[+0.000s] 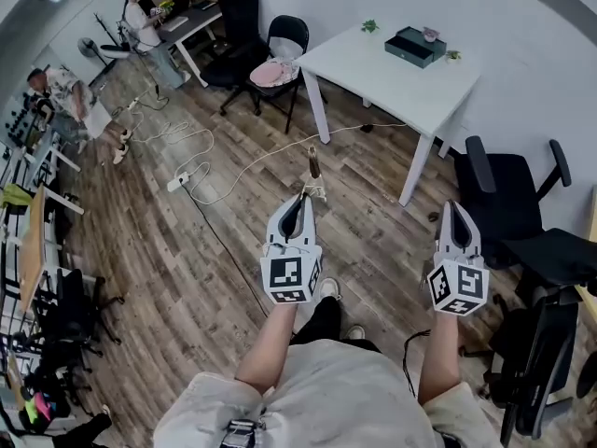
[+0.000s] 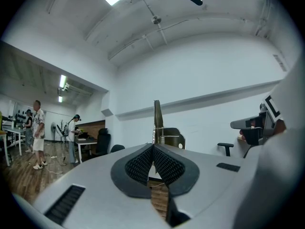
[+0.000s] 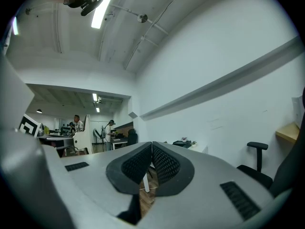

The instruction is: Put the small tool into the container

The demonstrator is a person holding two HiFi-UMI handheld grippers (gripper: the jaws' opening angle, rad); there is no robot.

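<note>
**Head view.** I see two grippers held out ahead on bare forearms, side by side and level, marker cubes toward the camera. The left gripper [image 1: 300,198] carries one small tool [image 1: 314,164], which sticks out past its tips over the wood floor [image 1: 187,250]. The right gripper [image 1: 454,207] carries nothing. Only this view shows the layout: one white table [image 1: 373,77] stands well ahead. On its far end sits one dark green container [image 1: 415,47]. The tool is well apart from it. I count two black chairs [image 1: 238,21] at the table's left end and one black chair [image 1: 513,203] to the right of the right gripper. Two people are at the upper left.

**Left gripper view.** This view shows the grip itself. The left gripper [image 2: 153,146] has its jaws closed together on the small tool [image 2: 157,116]. One thin blade stands upright above the pads, with a spring and a brown body just behind. The container does not show here.

**Right gripper view.** The right gripper [image 3: 151,143] has its jaws closed together with nothing between them. Beyond the tips, the container [image 3: 182,142] shows small and dark on the table.
</note>
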